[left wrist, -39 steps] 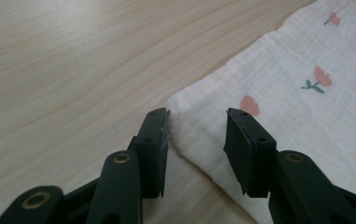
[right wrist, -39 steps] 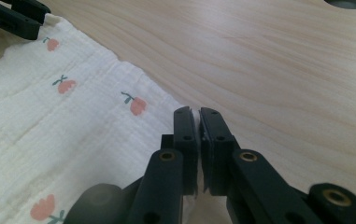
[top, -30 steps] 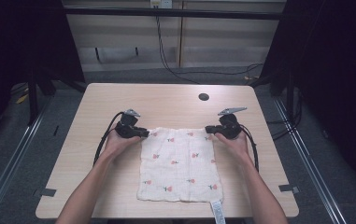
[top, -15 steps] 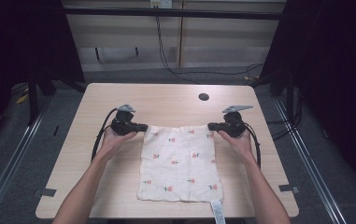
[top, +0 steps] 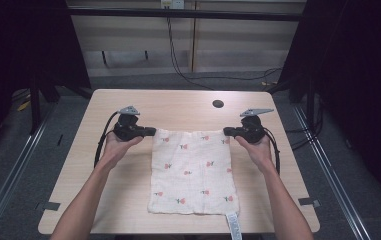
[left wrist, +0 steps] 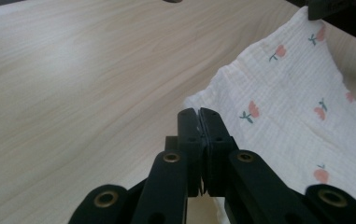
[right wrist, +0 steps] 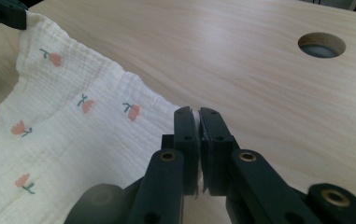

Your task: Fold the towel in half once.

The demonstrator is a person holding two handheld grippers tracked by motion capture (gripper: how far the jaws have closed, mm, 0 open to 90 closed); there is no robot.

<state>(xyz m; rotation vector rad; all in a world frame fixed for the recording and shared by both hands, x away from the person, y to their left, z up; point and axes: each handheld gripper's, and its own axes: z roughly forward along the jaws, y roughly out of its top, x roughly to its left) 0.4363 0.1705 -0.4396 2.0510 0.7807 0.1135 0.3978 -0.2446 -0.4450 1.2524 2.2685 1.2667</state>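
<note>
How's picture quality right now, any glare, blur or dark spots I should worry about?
High view: the table is evenly lit, its surroundings near black. Left gripper view: the cloth is sharp, the jaw links at the bottom soft. Right gripper view: mild sheen on the wood beside the hole, a blurred dark blob at the bottom left.

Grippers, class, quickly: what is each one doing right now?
Left gripper: closed on the cloth's far left corner.
Right gripper: closed on its far right corner.
</note>
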